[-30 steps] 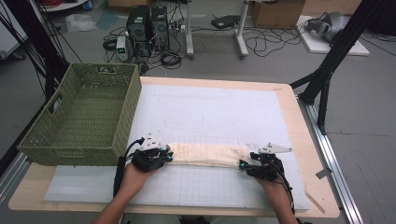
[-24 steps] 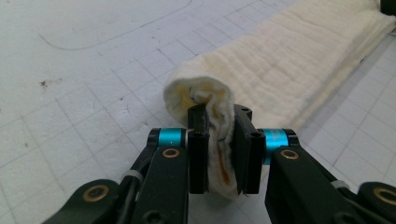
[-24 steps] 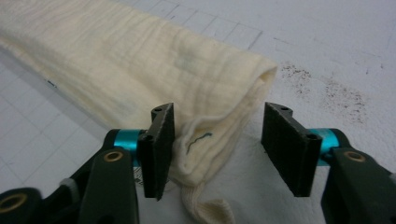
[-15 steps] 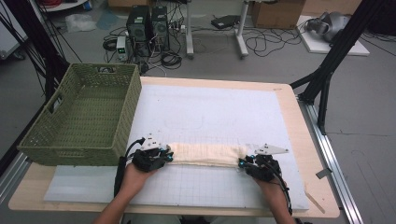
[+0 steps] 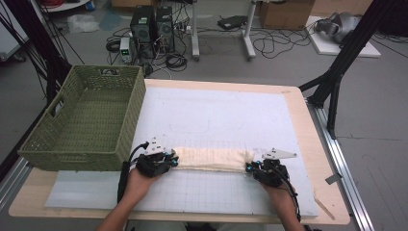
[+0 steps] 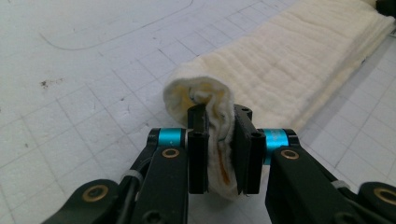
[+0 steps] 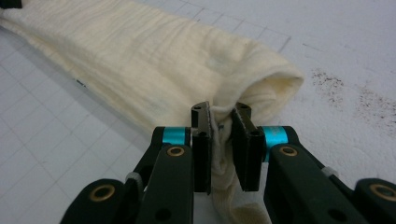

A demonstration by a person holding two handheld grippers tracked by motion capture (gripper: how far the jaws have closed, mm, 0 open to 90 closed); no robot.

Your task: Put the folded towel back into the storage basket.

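Observation:
A cream folded cloth (image 5: 211, 159) lies as a long band across the white gridded mat (image 5: 221, 120) near the table's front. My left gripper (image 5: 169, 161) is shut on its left end; in the left gripper view the pads (image 6: 198, 140) pinch bunched cloth (image 6: 280, 70) at my left gripper (image 6: 219, 149). My right gripper (image 5: 250, 167) sits at the right end. Its jaws have just been closing, and in the right gripper view my right gripper (image 7: 220, 140) pinches the corner of the cloth (image 7: 140, 60) between its pads (image 7: 243, 140).
An empty green woven basket (image 5: 62, 144) stands at the table's left, close to my left hand. The wooden table edge (image 5: 308, 120) frames the mat. Computers, cables and stand legs lie on the floor beyond the table.
Both hands stay in place at the cloth's ends. The cloth lies the same way as before.

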